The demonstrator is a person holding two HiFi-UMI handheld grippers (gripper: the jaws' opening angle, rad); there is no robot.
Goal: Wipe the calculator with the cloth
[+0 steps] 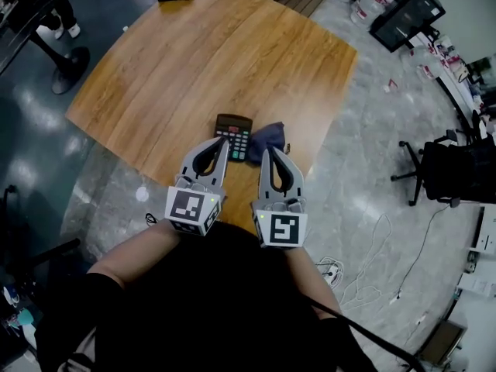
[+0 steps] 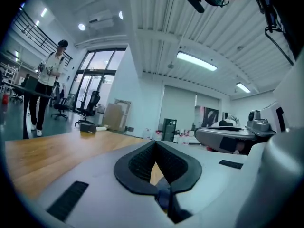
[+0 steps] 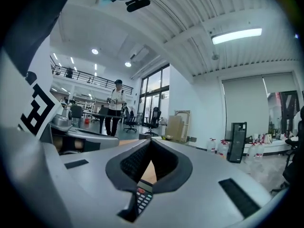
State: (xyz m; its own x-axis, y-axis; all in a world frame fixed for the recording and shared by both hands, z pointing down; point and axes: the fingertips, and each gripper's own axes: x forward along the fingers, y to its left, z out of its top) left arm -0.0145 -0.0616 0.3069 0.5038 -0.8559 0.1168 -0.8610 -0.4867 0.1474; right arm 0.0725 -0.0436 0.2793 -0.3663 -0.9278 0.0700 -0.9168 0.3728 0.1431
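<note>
Both pairs hang over the near edge of the desk (image 1: 194, 68). The left tongs (image 1: 223, 147) are pinched fully together on nothing, and the right tongs (image 1: 266, 155) are closed up just the same, also empty. Neither has taken hold of anything yet.

The calculator (image 1: 234, 136) lies flat on the wood, face up, just beyond the tips. The cloth (image 1: 269, 138) sits in a crumpled dark-blue heap just beside it on the right, looking close enough to touch its edge.

By its look the calculator is a light, rigid plastic slab. It's likely to skate across that smooth wood under a wipe, so one pair should pin it by its long side edges or press down on a corner. The display end is the bit to treat gently. The keys will give under pressure, so light strokes are the way to go.

The cloth looks soft, limp and near weightless. A raised fold on top of the heap is the natural pinch point, and it will drape and trail once lifted.

As for writing, no brand can be read on the calculator. The key legends are too small, though the right gripper view picks out red keys near the display. The marker cubes (image 1: 279, 229) carry only black-and-white square patterns, with no words on them.
</note>
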